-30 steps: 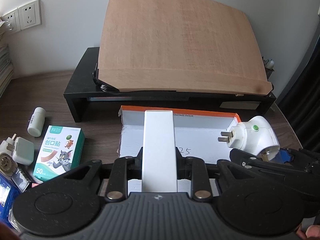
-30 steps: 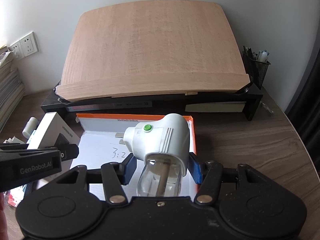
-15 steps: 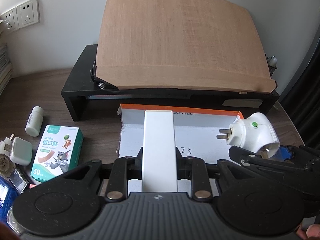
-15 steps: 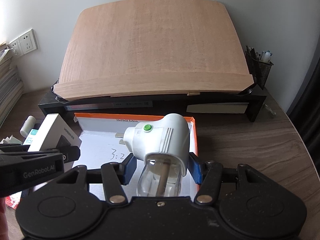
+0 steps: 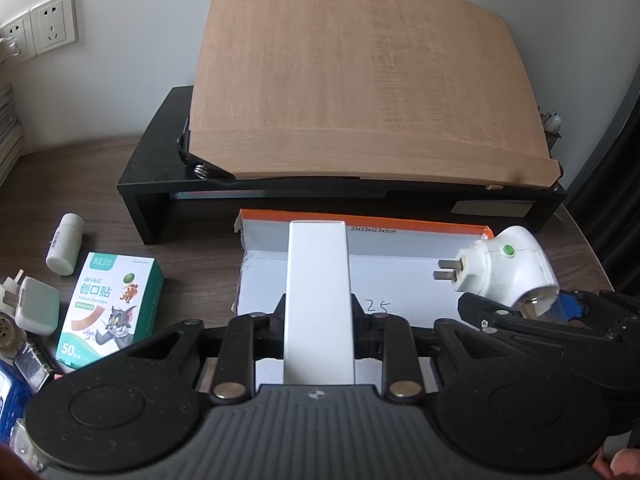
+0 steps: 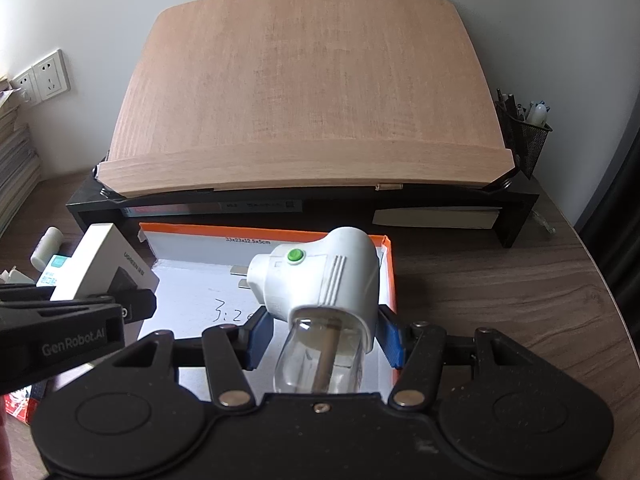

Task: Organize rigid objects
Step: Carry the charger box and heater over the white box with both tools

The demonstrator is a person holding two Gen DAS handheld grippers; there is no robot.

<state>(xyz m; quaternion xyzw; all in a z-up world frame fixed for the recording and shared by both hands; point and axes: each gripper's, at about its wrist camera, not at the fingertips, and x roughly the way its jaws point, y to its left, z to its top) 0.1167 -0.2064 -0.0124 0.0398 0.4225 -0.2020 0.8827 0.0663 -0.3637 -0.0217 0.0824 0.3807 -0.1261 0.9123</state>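
Between left fingers (image 5: 359, 322), white box (image 5: 318, 300)

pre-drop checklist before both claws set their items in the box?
1. Left claw shut on white carton: ok.
2. Right claw shut on plug-in vaporizer: ok.
3. Orange-rimmed box open, under both items: ok.
4. Box floor bare where visible: ok; the part under the carton is hidden: cannot tell.
5. Gap between the two claws: ok.
6. Vaporizer bottle seated in its housing: cannot tell.
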